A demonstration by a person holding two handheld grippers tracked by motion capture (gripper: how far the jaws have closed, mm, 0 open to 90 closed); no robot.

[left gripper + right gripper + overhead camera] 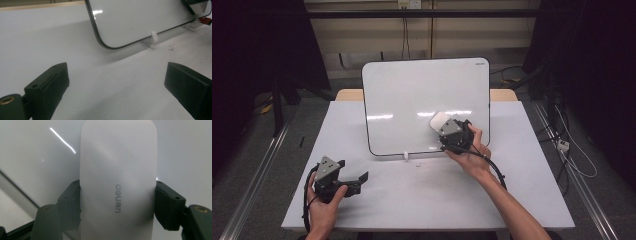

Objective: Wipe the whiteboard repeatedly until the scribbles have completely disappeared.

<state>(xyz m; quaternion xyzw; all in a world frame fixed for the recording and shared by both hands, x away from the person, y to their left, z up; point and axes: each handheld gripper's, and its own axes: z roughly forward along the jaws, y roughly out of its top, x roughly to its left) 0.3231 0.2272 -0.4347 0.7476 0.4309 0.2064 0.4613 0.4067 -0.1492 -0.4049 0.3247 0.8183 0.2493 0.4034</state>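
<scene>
Eraser point(117, 185) clamped in jaws, against whiteboard point(412, 95)

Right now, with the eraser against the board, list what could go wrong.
1. The whiteboard leans tilted on small white clips; pushing with the eraser might tip it back or slide it off them.
2. The right gripper clamps the eraser only by its narrow sides, so a hard stroke could twist it loose.
3. The left gripper rests open on the table, apart from the board, so nothing steadies it.
</scene>
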